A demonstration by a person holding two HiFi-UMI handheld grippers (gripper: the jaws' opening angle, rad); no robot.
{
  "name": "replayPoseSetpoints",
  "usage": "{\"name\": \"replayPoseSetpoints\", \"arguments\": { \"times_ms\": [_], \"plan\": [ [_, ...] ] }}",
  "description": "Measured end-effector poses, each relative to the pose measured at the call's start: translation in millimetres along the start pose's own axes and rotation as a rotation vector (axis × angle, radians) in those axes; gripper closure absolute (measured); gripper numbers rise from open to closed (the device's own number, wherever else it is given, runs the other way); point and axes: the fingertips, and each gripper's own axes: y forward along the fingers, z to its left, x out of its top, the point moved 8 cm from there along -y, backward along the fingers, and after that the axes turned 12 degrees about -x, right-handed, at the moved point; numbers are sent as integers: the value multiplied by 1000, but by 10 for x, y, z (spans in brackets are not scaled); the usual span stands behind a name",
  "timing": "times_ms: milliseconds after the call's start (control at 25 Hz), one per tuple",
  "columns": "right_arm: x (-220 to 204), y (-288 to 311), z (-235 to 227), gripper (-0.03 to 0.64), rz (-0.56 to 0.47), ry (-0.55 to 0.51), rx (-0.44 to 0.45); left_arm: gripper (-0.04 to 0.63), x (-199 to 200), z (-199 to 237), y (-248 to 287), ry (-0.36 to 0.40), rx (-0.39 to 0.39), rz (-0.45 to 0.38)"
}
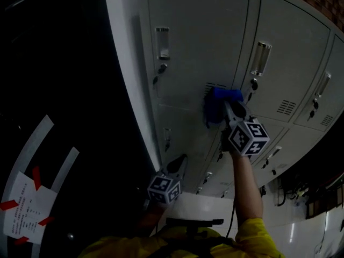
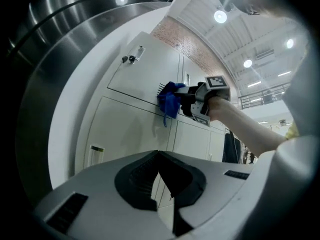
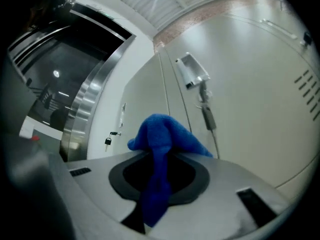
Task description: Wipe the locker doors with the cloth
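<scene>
A bank of pale grey locker doors [image 1: 199,42] fills the upper head view. My right gripper [image 1: 226,109] is shut on a blue cloth [image 1: 216,102], which it holds against a door by the vent slots. In the right gripper view the cloth [image 3: 160,144] bulges over the jaws and hangs down between them, close to a door with a handle and key [image 3: 205,109]. From the left gripper view the cloth [image 2: 169,100] and the right gripper [image 2: 186,100] show on the doors. My left gripper [image 1: 180,163] sits lower, near the bottom doors, jaws closed on nothing [image 2: 159,156].
A white rounded side panel [image 1: 129,63] edges the lockers on the left, with darkness beyond it. A paper notice with red tape [image 1: 24,206] lies at lower left. Handles and keys [image 1: 259,61] stick out from the doors. A steel curved column [image 2: 60,39] stands left of the lockers.
</scene>
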Motion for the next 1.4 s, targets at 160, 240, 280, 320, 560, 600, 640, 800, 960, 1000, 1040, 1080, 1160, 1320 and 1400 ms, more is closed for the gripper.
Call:
{"name": "replayPoseSetpoints", "arguments": {
  "times_ms": [160,240,280,320,560,600,640,800,960,1000,1040,1080,1160,1320,1400],
  "plan": [
    [-46,126,116,546,14,-19,50,588,-15,-108,135,8,-36,12],
    [-110,327,399,546,65,-1,148,588,-29,-119,109,12,-24,13],
    [-154,445,581,546,82,6,191,588,-36,-110,75,11,-12,14],
    [-200,565,784,546,93,-3,225,588,-39,-93,30,10,4,15],
    [-490,1149,1787,546,151,-29,346,588,-11,14,-284,9,94,7],
    [-509,1183,1844,546,155,-29,353,588,-3,29,-319,8,105,6],
    [-513,1183,1860,546,156,-26,362,588,4,42,-348,7,114,5],
    [-404,572,1520,545,79,17,376,588,56,57,-420,7,120,-10],
    [-457,-755,702,545,-58,-44,166,588,177,85,-476,24,108,-39],
    [-556,-1054,482,545,-47,-45,86,588,193,79,-491,28,106,-41],
    [-674,-1316,282,545,-27,-34,9,588,197,65,-499,31,103,-42],
    [-798,-1539,116,545,-4,-16,-55,588,190,45,-501,32,98,-41],
    [-1035,-1878,-89,545,41,22,-141,588,148,-26,-499,29,81,-31],
    [-1310,-2260,-120,545,78,69,-190,588,50,-262,-512,32,43,-16],
    [-1355,-2407,-58,545,90,99,-184,588,34,-423,-557,36,40,-17]
  ]
}}
